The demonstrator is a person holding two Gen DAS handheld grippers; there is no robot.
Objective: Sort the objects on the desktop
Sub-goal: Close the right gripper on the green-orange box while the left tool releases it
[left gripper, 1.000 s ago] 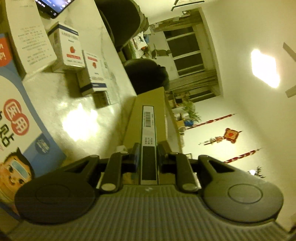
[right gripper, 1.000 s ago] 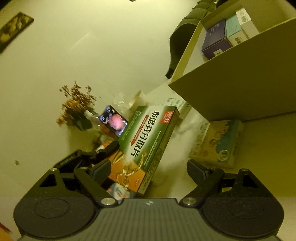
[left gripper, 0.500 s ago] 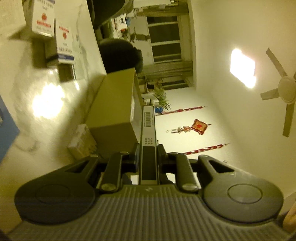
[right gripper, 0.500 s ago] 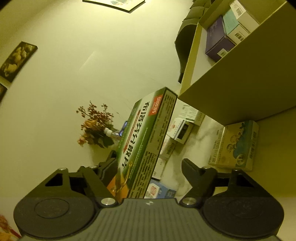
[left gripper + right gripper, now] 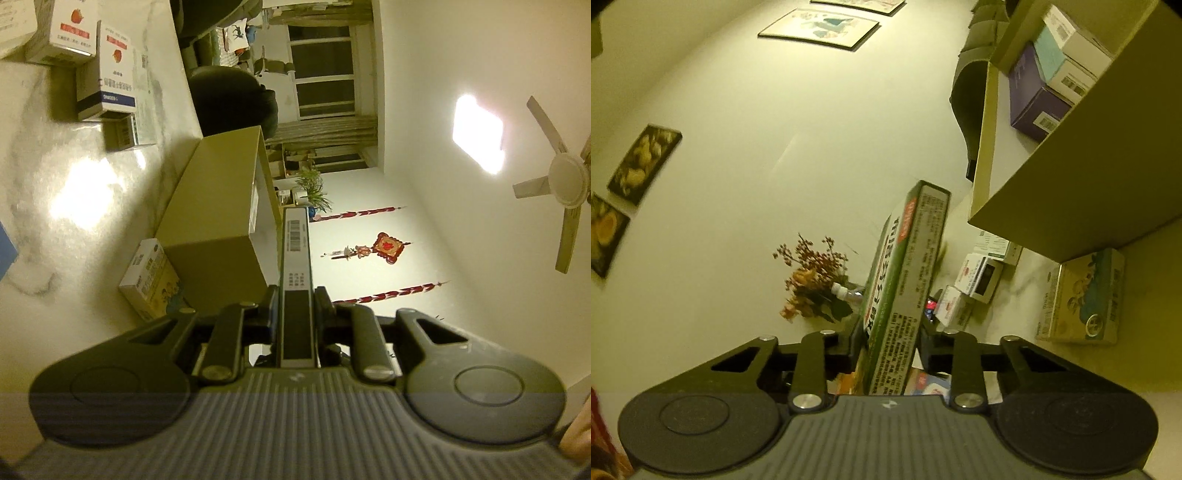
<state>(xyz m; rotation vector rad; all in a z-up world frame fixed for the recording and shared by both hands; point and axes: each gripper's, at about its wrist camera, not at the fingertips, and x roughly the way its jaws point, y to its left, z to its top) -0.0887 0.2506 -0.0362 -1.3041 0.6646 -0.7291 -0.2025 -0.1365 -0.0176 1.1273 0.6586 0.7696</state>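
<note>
Right wrist view: right gripper (image 5: pixel 888 343) has just been closing on the green medicine box (image 5: pixel 905 295), which stands edge-on between its jaws; pads now press both broad faces. The cardboard bin (image 5: pixel 1071 206) sits to the right, already holding a purple box (image 5: pixel 1034 107) and white boxes. A yellow-and-teal box (image 5: pixel 1082 299) lies beside the bin's near wall.

Left wrist view: left gripper (image 5: pixel 295 310) clamps narrow on a slim white-and-black box (image 5: pixel 295 266) with a barcode, pointing past the bin (image 5: pixel 218 206). Two white boxes with red marks (image 5: pixel 92 55) stand far left on the marble desk (image 5: pixel 55 221).

Risks, as judged: the green box is held near one end only, so it may pivot or slip during the carry. Both hands converging on one bin could knock boxes together.

Hidden: the green box's near end, behind the gripper body. Bin depth and free room unclear. Small print unreadable.
</note>
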